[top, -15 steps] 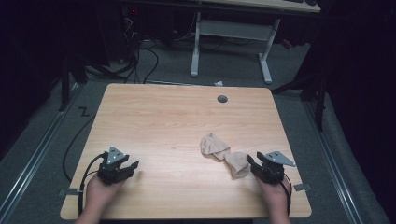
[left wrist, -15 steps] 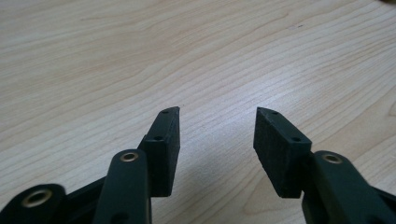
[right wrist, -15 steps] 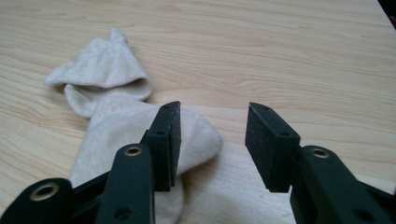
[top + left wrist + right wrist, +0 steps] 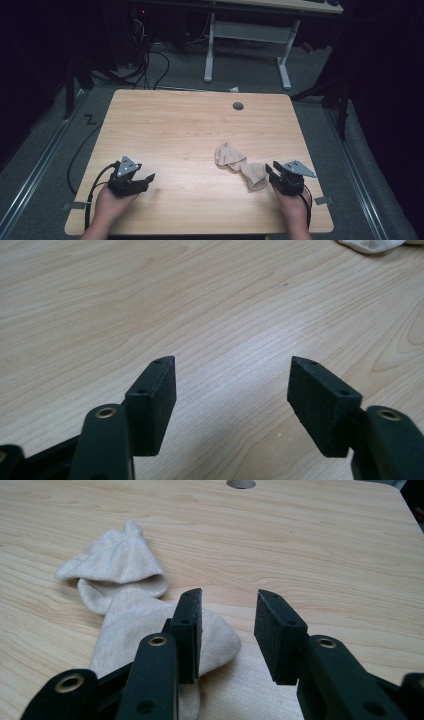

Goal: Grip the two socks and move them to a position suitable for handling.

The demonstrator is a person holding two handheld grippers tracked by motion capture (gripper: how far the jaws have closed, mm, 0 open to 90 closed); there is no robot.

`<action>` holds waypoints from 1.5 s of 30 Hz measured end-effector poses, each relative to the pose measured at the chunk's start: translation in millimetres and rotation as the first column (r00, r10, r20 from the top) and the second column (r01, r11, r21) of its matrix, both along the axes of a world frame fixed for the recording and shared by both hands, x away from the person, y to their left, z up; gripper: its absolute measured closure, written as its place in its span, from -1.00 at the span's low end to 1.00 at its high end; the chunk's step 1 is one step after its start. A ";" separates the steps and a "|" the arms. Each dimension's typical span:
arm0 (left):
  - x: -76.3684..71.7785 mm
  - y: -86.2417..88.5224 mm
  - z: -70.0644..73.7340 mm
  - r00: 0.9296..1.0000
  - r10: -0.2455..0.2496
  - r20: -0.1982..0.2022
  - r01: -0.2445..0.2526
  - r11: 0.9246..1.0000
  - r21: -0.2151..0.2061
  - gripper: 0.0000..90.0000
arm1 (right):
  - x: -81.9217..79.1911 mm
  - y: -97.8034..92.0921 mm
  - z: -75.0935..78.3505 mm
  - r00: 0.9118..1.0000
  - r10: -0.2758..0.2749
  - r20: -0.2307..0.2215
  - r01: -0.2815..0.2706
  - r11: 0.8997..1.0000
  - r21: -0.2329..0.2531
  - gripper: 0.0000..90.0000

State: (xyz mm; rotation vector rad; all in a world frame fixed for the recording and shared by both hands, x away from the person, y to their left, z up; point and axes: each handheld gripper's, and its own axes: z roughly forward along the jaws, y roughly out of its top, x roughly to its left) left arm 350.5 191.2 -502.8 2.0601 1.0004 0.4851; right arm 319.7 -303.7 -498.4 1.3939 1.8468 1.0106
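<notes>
Right gripper view shows your right gripper (image 4: 227,630) open, empty, beside the soft, light beige cloth sock (image 4: 150,625); pinch its near rounded end. Left gripper (image 4: 232,400) is wide open, empty.

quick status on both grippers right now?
Left gripper: open, nothing between its jaws, over bare table.
Right gripper: open, holding nothing; its left jaw sits over the edge of the beige sock.
</notes>
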 end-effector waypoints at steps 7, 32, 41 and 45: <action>7.0 2.8 -5.9 1.000 0.021 -0.017 -0.021 1.000 -0.016 -0.36 | -1.0 -2.4 -0.7 1.000 0.001 -0.022 -0.001 1.000 0.023 0.41; 12.0 -5.1 0.8 1.000 0.028 -0.001 -0.028 0.996 -0.090 -0.36 | -20.3 15.1 6.3 0.997 0.064 -0.035 -0.064 0.998 -0.003 0.29; 7.6 -14.1 -1.8 1.000 0.006 0.009 -0.005 1.000 -0.017 -0.33 | -12.1 -1.1 5.3 0.999 0.015 -0.043 -0.015 1.000 0.006 0.37; 4.2 -10.0 -0.1 1.000 0.022 0.011 -0.021 1.000 -0.013 -0.29 | -4.7 -5.5 3.2 0.999 0.008 -0.053 -0.006 1.000 0.025 0.43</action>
